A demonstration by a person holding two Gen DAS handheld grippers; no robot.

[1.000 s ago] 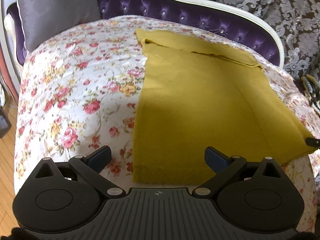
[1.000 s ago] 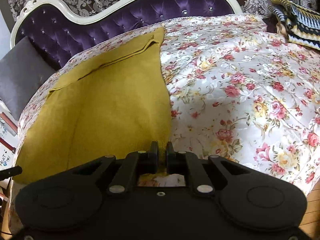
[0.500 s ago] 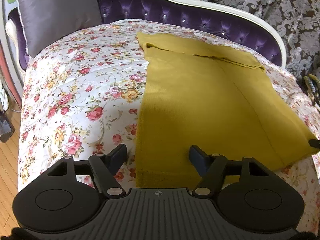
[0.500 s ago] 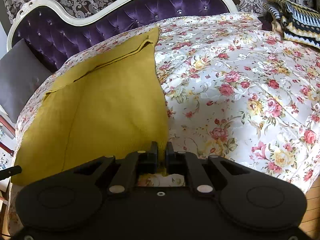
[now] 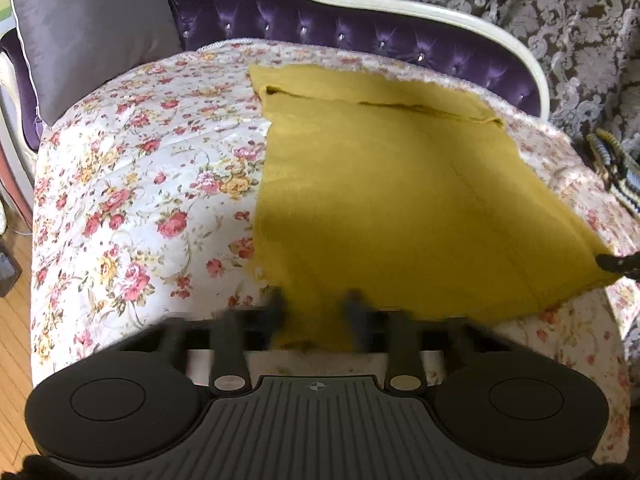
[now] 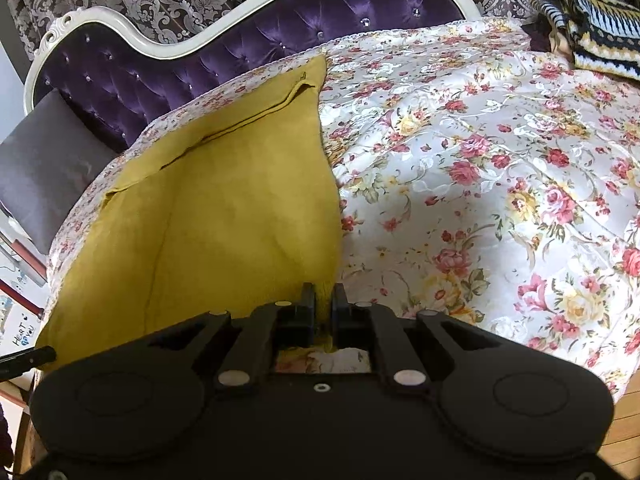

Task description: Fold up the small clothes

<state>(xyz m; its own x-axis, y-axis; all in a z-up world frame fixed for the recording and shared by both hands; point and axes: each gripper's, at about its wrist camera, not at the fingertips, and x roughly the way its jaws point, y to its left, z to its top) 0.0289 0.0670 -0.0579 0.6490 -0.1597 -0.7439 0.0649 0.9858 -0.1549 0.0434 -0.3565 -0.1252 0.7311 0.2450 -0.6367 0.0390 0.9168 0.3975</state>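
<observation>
My left tool (image 5: pixel 316 312) has just been closing; its fingers are blurred, with the near hem of the yellow garment (image 5: pixel 400 216) between them, and I read it as gripping the cloth. My right tool (image 6: pixel 320 300) is pinched narrow on the garment's other near corner. The garment lies flat on the floral bedspread (image 5: pixel 132 200), far edge folded over near the purple headboard (image 5: pixel 360 36). Grey pillow (image 5: pixel 88 28) sits at the left, a striped knit (image 6: pixel 592 40) at the far right. No containers in view.
</observation>
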